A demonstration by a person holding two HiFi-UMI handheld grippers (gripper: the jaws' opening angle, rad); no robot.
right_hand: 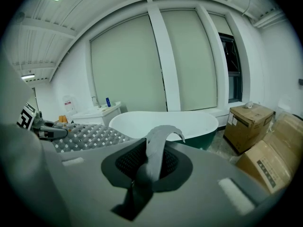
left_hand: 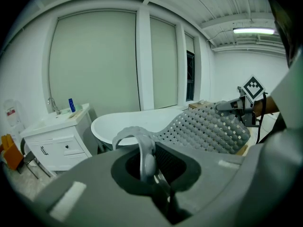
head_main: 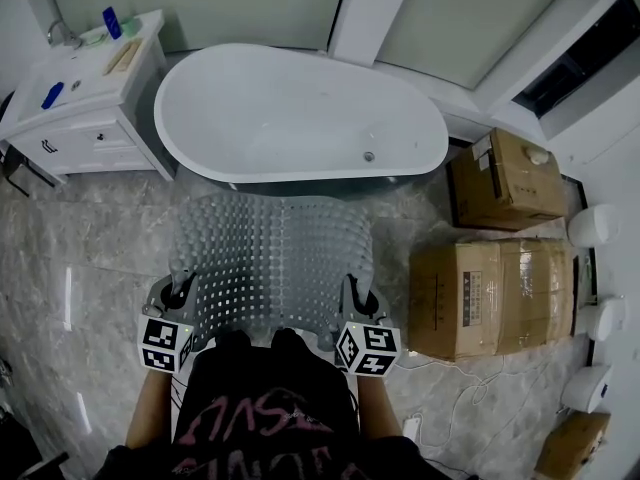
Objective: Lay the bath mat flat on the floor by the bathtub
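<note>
The grey perforated bath mat (head_main: 268, 258) is held up in the air in front of the white bathtub (head_main: 300, 118), bowed between the two grippers. My left gripper (head_main: 181, 290) is shut on the mat's near left corner, and my right gripper (head_main: 358, 293) is shut on its near right corner. In the left gripper view the pinched corner curls up out of the left gripper (left_hand: 150, 167) and the mat (left_hand: 208, 129) stretches off to the right. The right gripper view shows a mat corner (right_hand: 158, 145) standing up between the jaws. I cannot tell whether the far edge touches the floor.
A white vanity (head_main: 85, 98) with a sink stands left of the tub. Cardboard boxes (head_main: 505, 178) (head_main: 490, 298) sit on the floor at the right, with white cables beside them. Marble floor (head_main: 90, 258) lies between me and the tub.
</note>
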